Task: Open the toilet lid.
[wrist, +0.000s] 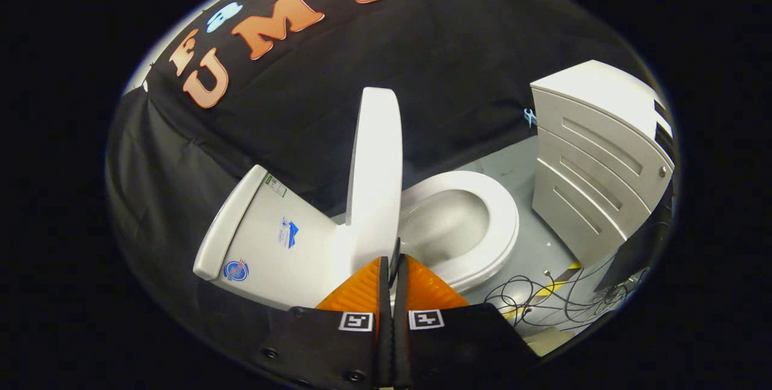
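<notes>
Gripper (393,266): nearest the camera; its two fingers lie pressed close together, with a thin slit between them. The lower edge of the toilet lid runs down into that slit, so the tips appear to pinch the lid's edge; the contact itself is hard to make out.

Toilet lid (375,173): white, raised and standing nearly upright, seen almost edge-on. It rises straight ahead of the fingertips, between the tank and the bowl.

Toilet seat (500,221): white ring, lying down on the bowl, to the right of the raised lid and just beyond the fingers.

Bowl (446,221): uncovered, pale interior visible inside the seat ring.

Tank (265,239): white, to the left of the lid, with several small stickers on its face; its cover (226,224) sits in place along the far edge.

Cabinet (594,155): white, with slatted drawer fronts and a small round knob, standing well to the right of the toilet, apart from it.

Cables (543,296): dark, loosely tangled on the floor between the toilet seat and the cabinet base, crossing a yellow-and-black striped tape.

Floor (531,245): grey, visible around the bowl and the cabinet.

Booth wall (458,58): black cloth, hanging behind the toilet and cabinet.
</notes>
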`<state>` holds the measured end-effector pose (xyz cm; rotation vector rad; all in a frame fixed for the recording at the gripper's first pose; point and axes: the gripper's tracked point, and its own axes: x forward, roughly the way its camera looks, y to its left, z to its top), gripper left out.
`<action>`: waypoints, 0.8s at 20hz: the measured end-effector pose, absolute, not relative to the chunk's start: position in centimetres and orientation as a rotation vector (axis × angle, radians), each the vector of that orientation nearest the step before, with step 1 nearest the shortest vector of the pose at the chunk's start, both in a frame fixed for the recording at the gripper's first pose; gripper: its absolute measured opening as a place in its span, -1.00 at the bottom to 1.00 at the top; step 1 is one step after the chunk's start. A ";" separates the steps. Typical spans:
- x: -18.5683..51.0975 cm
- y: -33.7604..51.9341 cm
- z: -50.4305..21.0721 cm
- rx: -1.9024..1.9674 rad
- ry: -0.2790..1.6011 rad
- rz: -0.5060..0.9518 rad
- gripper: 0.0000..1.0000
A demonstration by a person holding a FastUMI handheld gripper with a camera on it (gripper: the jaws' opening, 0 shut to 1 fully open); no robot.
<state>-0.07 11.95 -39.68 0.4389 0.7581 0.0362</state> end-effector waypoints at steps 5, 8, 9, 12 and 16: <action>-0.1 15.2 -37.5 0.407 0.730 0.079 -0.84; -0.1 17.3 -36.4 0.338 0.702 0.099 -0.84; -0.1 17.9 -36.1 0.323 0.696 0.106 -0.84; -0.5 20.0 -35.3 0.293 0.678 0.129 -0.84; -0.8 22.5 -34.7 0.216 0.651 0.151 -0.84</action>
